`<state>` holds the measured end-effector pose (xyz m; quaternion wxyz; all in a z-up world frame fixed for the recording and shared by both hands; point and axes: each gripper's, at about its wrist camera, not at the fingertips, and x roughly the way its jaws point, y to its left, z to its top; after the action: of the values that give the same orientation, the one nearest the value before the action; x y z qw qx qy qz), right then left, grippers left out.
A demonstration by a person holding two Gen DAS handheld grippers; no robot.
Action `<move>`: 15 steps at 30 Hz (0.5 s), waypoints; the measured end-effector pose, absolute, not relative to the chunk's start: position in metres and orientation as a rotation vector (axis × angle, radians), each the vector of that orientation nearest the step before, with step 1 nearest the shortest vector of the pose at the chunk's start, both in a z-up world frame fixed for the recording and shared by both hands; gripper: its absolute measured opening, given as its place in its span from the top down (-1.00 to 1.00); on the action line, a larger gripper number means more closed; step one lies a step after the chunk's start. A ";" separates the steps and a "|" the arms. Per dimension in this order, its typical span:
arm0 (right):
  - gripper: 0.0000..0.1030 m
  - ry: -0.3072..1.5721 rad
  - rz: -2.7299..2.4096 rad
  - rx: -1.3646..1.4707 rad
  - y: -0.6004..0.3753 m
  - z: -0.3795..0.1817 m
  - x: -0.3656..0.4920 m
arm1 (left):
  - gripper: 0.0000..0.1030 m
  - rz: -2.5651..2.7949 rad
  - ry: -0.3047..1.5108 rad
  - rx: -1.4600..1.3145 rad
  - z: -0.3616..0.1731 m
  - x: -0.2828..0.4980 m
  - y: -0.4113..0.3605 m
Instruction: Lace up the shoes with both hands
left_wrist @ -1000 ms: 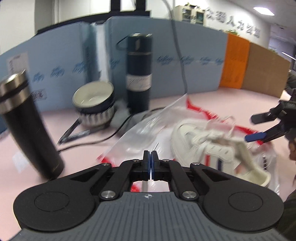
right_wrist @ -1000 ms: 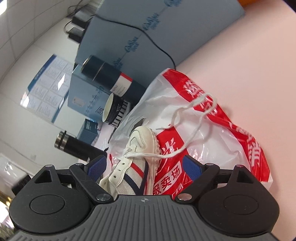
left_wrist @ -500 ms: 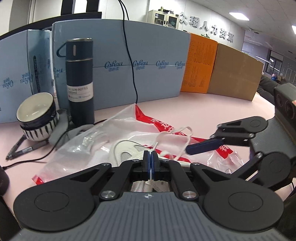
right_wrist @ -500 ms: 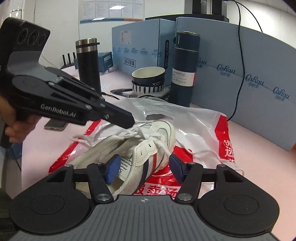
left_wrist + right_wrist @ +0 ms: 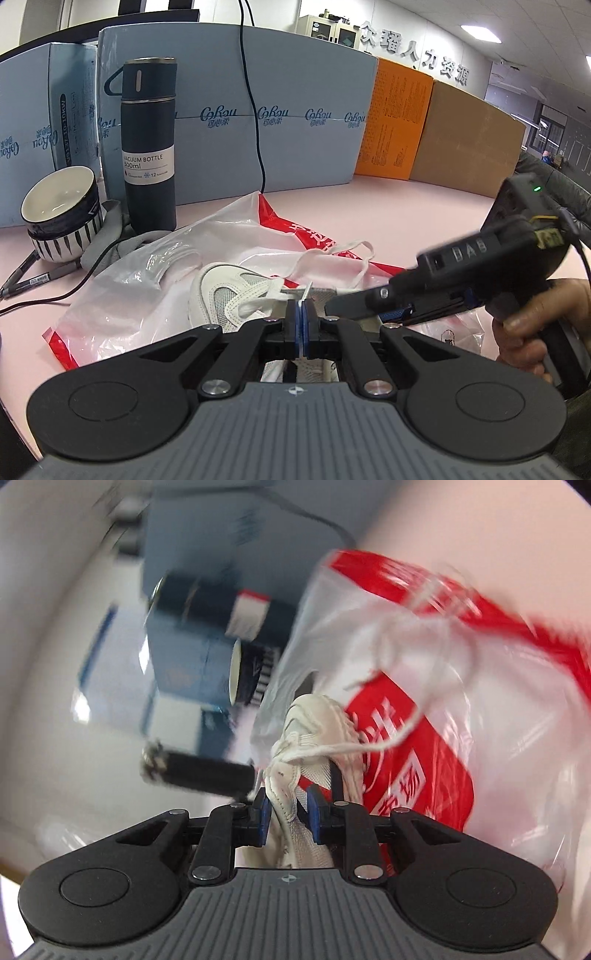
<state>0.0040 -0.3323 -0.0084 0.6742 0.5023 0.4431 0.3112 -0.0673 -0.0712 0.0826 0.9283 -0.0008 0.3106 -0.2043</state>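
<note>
A white sneaker (image 5: 221, 291) with red and blue stripes lies on a red-and-white plastic bag (image 5: 147, 295) on the pink table. Its white lace (image 5: 354, 254) loops loosely over the bag. My left gripper (image 5: 300, 321) is shut on the lace near its tip, which sticks up just above the pads, over the shoe's eyelets. My right gripper (image 5: 334, 308) reaches in from the right, right beside the left one. In the blurred right wrist view the right gripper (image 5: 288, 810) has its jaws closing around the sneaker's (image 5: 321, 720) upper edge, with a small gap left at one pad.
A dark vacuum bottle (image 5: 147, 147), a striped bowl (image 5: 59, 214), a grey cloth (image 5: 114, 236), pens (image 5: 29, 280) and a black cable stand behind the shoe. Blue, orange and brown boxes wall the table's back. A black thermos (image 5: 199, 775) is to the left. A person's hand (image 5: 528, 325) holds the right gripper.
The right gripper narrowed from wide open, rolled and came down onto the shoe's upper edge. The left gripper stayed shut on the lace and moved in over the shoe.
</note>
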 end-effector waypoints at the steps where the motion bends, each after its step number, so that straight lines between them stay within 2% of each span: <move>1: 0.61 1.015 0.680 1.240 -0.336 -0.020 0.004 | 0.97 -0.421 0.637 0.009 0.083 -0.068 -0.073; 4: 0.61 1.029 0.670 1.355 -0.337 -0.031 0.002 | 0.97 -0.421 0.645 0.030 0.083 -0.067 -0.076; 15: 0.61 1.038 0.657 1.415 -0.340 -0.034 -0.002 | 0.96 -0.412 0.671 0.049 0.075 -0.064 -0.083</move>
<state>-0.0015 -0.3402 -0.0339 0.5923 0.6083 0.4465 0.2824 -0.0644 -0.0832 0.0749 0.9232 0.0238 0.3269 -0.2008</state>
